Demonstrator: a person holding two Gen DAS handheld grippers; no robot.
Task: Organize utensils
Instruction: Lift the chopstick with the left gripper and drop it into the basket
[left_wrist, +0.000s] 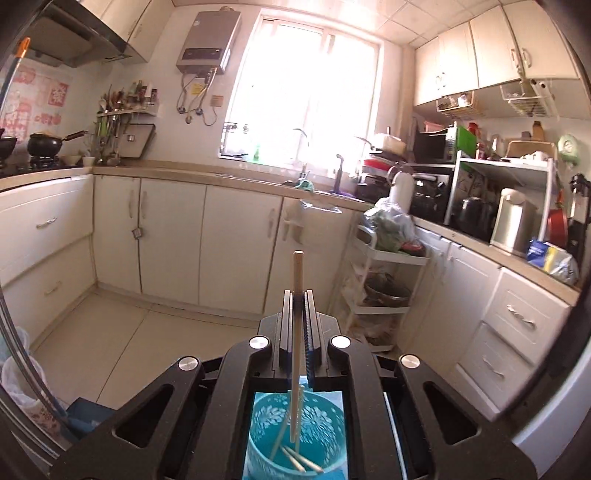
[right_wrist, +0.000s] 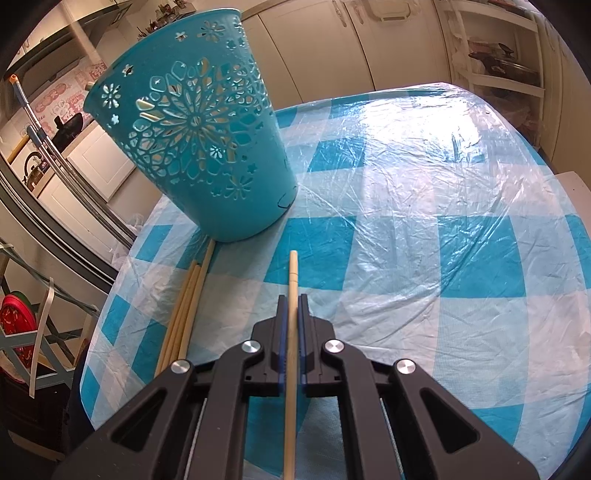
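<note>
Left wrist view: the left gripper has its fingers closed on one chopstick, which stands nearly upright between them, its lower end hanging down into the mouth of the teal basket directly beneath. Two or three more chopsticks already lie on the basket's bottom, so part of the sorting looks done. Ahead is open kitchen floor and white cabinets well away; nothing crowds this hand, and the chopstick seems lined up inside the rim rather than over it.

Right wrist view: the right gripper is clamped on a second chopstick, held low over the surface, a table under a blue-checked cloth and clear plastic. The basket stands just ahead and left, near the left edge. A bundle of loose chopsticks lies beside the gripper, tips reaching the basket's base; these are left to collect. They sit close to the left edge, while the right side lies bare and roomy.
</note>
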